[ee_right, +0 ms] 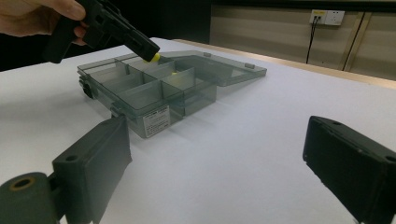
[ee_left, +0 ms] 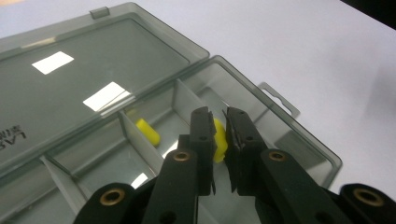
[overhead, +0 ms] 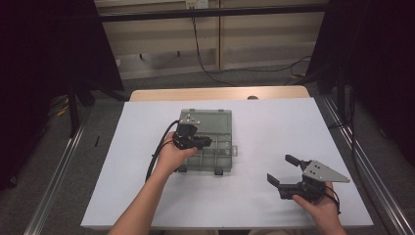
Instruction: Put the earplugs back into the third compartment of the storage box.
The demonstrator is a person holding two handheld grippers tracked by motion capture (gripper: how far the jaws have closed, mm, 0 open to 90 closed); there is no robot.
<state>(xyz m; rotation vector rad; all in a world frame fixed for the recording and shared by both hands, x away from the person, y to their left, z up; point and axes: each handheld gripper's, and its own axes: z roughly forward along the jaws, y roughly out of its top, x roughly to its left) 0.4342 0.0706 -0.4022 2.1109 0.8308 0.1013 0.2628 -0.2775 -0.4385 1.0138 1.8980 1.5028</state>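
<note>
A smoky grey compartment box point(overhead: 222, 117) lies open on the white table, its lid point(ee_left: 84, 84) folded flat behind it. My left gripper point(ee_left: 218, 114) hovers over a middle compartment, shut on a small yellow piece point(ee_left: 219, 137). In the neighbouring compartment lies a second yellow piece point(ee_left: 148, 131). From the right gripper view, the left gripper point(ee_right: 152, 53) points down at the box point(ee_right: 154, 119) with the yellow piece point(ee_right: 154, 57) at its tip. My right gripper point(overhead: 280, 168) rests low at the table's front right, open, with nothing between its jaws point(ee_right: 217, 140).
The box has several compartments split by thin dividers, and latches on its front edge point(overhead: 219, 171). White table surface point(overhead: 274, 122) stretches between the box and the right gripper. A cable point(overhead: 156, 152) trails from the left gripper toward the person.
</note>
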